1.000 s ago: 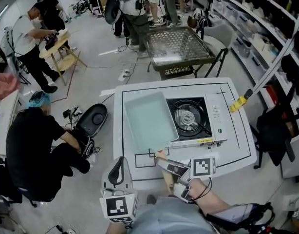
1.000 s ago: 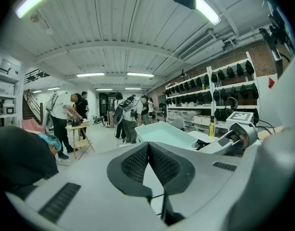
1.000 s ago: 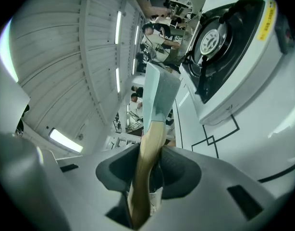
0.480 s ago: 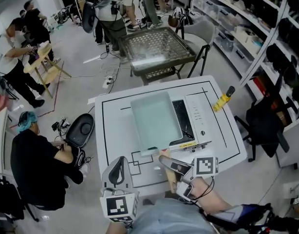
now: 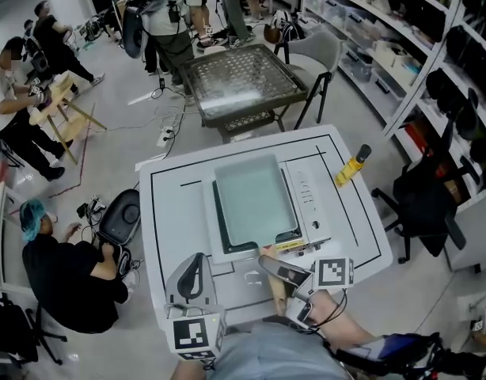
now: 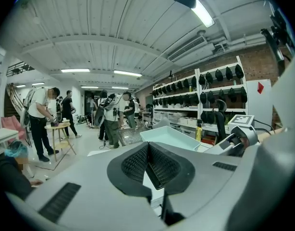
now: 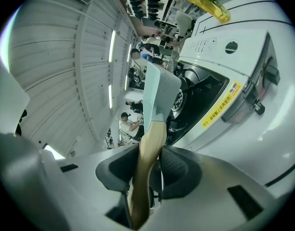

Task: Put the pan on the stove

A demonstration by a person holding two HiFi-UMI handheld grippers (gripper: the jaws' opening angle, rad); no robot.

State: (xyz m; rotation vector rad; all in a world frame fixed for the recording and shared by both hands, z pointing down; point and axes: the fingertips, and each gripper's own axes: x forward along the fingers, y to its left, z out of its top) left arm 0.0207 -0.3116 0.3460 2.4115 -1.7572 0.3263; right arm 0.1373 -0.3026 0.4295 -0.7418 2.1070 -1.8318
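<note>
The pan (image 5: 255, 200) is a pale teal rectangular tray with a wooden handle (image 5: 272, 287). It lies over the white tabletop stove (image 5: 310, 200) and hides the burner in the head view. My right gripper (image 5: 268, 261) is shut on the handle at the table's near edge. In the right gripper view the handle (image 7: 148, 148) runs between the pads of the right gripper (image 7: 150, 170), with the pan (image 7: 159, 93) edge-on above the stove (image 7: 219, 81). Whether the pan rests on the burner I cannot tell. My left gripper (image 5: 194, 271) is shut and empty, left of the handle; its own view shows the left gripper (image 6: 147, 165) closed.
The stove stands on a white table (image 5: 172, 212) with black lines. A yellow bottle (image 5: 351, 166) is at the table's right edge. Beyond it are a mesh-topped table (image 5: 239, 81) and a chair (image 5: 314, 54). People work on the floor at left; shelves line the right wall.
The pan has moved to the right from beside the burner to over the stove, covering the burner. Both grippers moved the same way; the right kept its hold on the handle.
</note>
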